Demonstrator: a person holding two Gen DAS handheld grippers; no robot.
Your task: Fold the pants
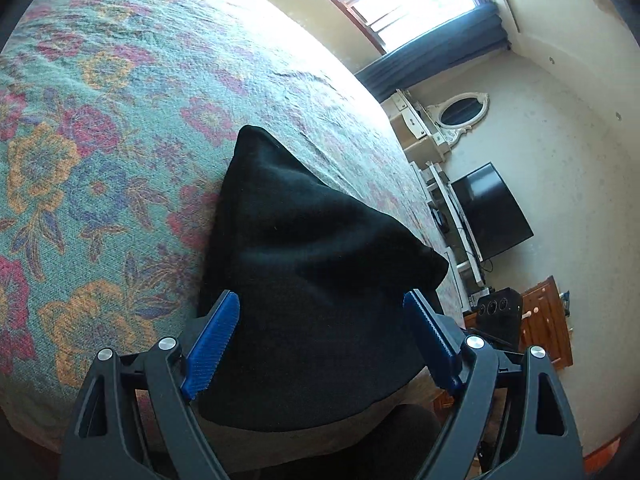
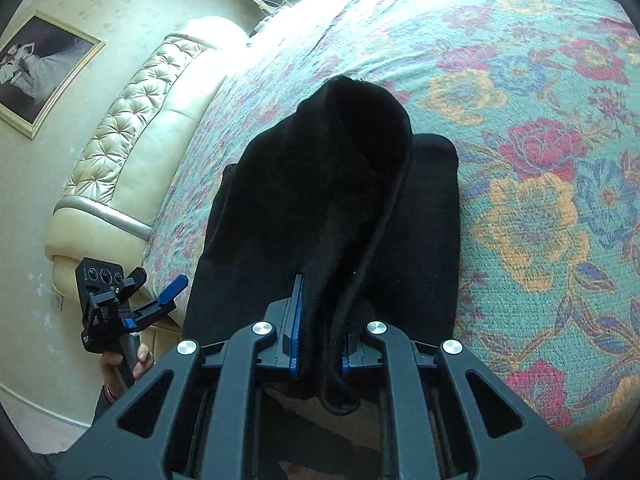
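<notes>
Left gripper (image 2: 160, 300) sits lower left of the right-wrist frame, off the bed edge, a hand (image 2: 128, 360) on its handle; jaws wide apart, nothing between them, likely freed to take the next edge. Black soft-knit pants (image 2: 328, 220) lie frame centre on the floral teal woven bedspread (image 2: 540, 200), one layer lifted into a ridge. Right gripper (image 2: 320, 344), bottom centre, is clamped on that bunched edge, angled down toward the bed, probably carrying the fold over.
</notes>
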